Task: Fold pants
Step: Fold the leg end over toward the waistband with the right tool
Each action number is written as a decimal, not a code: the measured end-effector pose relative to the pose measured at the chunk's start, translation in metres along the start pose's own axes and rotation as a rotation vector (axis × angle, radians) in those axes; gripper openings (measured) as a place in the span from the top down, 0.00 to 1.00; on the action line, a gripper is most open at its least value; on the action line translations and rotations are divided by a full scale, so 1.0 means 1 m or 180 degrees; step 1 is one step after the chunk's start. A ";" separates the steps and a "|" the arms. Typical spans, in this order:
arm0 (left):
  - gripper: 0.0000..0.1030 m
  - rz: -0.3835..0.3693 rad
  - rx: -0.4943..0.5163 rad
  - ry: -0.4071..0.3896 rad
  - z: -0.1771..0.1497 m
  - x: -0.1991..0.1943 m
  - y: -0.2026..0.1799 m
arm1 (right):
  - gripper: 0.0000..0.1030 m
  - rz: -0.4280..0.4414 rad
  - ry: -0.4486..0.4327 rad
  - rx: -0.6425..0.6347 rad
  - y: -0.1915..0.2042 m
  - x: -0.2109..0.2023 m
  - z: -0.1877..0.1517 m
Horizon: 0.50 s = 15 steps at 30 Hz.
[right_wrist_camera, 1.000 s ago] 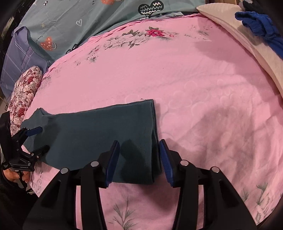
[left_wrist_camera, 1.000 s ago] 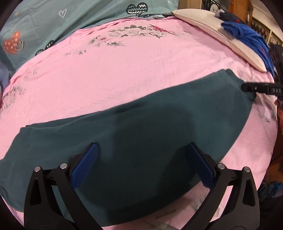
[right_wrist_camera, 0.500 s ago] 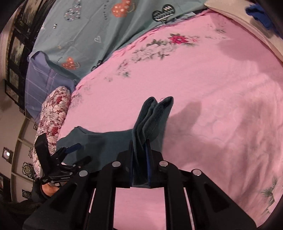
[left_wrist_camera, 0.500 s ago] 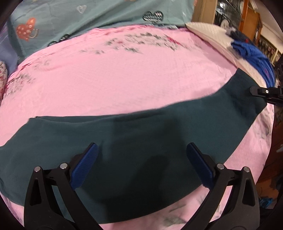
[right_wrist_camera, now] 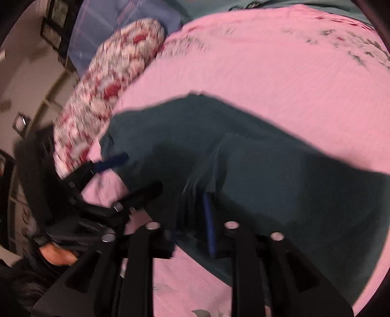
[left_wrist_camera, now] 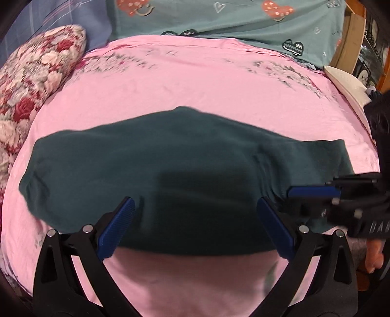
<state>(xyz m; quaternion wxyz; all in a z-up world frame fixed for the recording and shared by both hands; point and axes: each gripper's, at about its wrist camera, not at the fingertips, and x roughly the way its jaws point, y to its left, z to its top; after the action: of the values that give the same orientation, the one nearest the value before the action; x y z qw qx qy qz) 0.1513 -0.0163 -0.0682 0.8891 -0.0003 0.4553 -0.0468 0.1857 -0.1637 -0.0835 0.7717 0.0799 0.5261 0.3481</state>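
Dark teal pants point(left_wrist_camera: 170, 158) lie across the pink bedsheet point(left_wrist_camera: 195, 80), with one end folded back over the rest at the right. My left gripper point(left_wrist_camera: 195, 202) hovers open over their near edge, nothing between its fingers. My right gripper point(right_wrist_camera: 192, 197) is at the folded end. Its jaws are opening, and bunched pants fabric point(right_wrist_camera: 292, 183) still sits between them beside the bared blue pad point(right_wrist_camera: 209, 219). In the left wrist view the right gripper point(left_wrist_camera: 290, 195) reaches in from the right edge. The right wrist view is blurred and shows the left gripper point(right_wrist_camera: 136, 173) open at the left.
A red and white floral pillow point(left_wrist_camera: 31, 73) lies at the left side of the bed. A teal patterned blanket point(left_wrist_camera: 219, 14) covers the far end. A cream pillow point(left_wrist_camera: 348, 85) sits far right. A person's hand point(right_wrist_camera: 56, 256) holds the left gripper.
The right gripper shut on the pants' right end, carried it left over the rest, and its jaws have parted again. The left gripper moved left along the near edge, staying open.
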 end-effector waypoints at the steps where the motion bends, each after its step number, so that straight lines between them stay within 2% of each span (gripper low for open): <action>1: 0.02 -0.0004 -0.0001 -0.0008 -0.003 -0.002 0.005 | 0.69 -0.0022 -0.0037 -0.0048 0.004 -0.002 -0.002; 4: 0.02 -0.0088 0.0013 -0.0022 -0.006 -0.003 0.007 | 0.66 -0.0162 -0.0307 -0.0197 0.015 -0.036 -0.006; 6: 0.02 -0.0174 0.0068 -0.0031 -0.006 -0.002 0.000 | 0.66 -0.0387 -0.0433 -0.0253 0.015 -0.054 -0.009; 10: 0.02 -0.0236 0.0325 0.0023 -0.013 0.008 -0.024 | 0.66 -0.0586 -0.0344 -0.0270 0.012 -0.048 -0.014; 15: 0.02 -0.0182 0.0395 0.0049 -0.022 0.009 -0.025 | 0.66 -0.0514 -0.0179 -0.0312 0.020 -0.019 -0.012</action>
<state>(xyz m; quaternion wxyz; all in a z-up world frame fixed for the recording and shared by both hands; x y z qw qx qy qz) 0.1366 -0.0413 -0.0877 0.8822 0.0422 0.4582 -0.1003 0.1623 -0.1639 -0.0644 0.8148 0.0091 0.4913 0.3078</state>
